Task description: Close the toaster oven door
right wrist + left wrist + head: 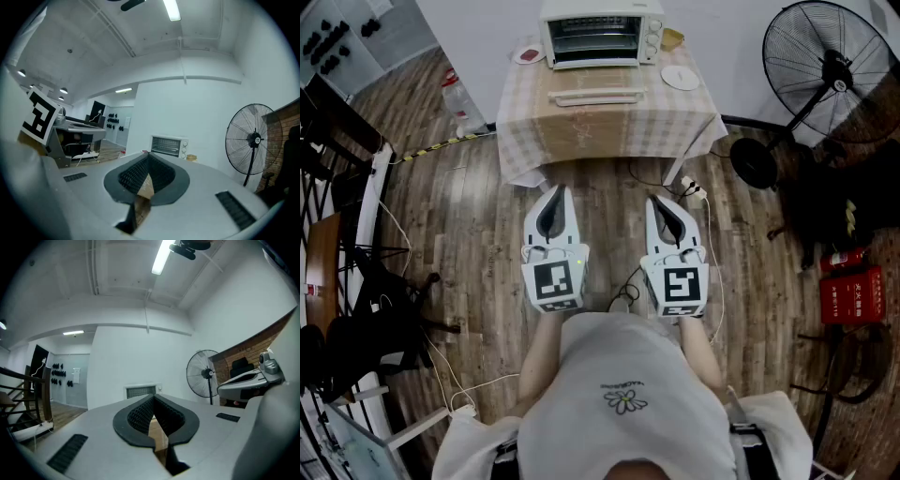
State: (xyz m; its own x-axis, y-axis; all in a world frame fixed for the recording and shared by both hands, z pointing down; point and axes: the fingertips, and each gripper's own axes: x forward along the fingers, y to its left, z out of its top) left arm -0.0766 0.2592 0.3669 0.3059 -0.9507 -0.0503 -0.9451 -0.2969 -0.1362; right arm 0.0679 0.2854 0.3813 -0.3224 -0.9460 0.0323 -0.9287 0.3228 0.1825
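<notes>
At far left on the floor, one plastic bottle [455, 94], well clear of the work. On the cloth-draped counter [534, 122], one small dish [528, 53] just left of the toaster oven [600, 33], probably parked there to leave the front free.

Next, the left gripper [560, 191]: held low over the wooden floor, well short of the counter, fingers [139, 416] pressed together on nothing. Looks like a plain carrying pose, tips aimed at the oven.

Toaster oven at the counter's back edge, by the wall. Its door [595, 89] lies open, folded down flat toward the person with the handle at the near edge, so reachable from the front. Closing judged not yet begun; calls for a lift from under that near edge.

Then the right gripper [654, 201], beside the left and apart from it, fingers [133, 176] likewise shut and empty, pointed at the oven.

Right of the oven, one white plate [680, 77] and one yellowish jar [672, 39]. Far right, one pedestal fan [825, 75] on the floor.

Count: one oven, one door, two grippers, two dishes, one jar, one bottle, one fan.
</notes>
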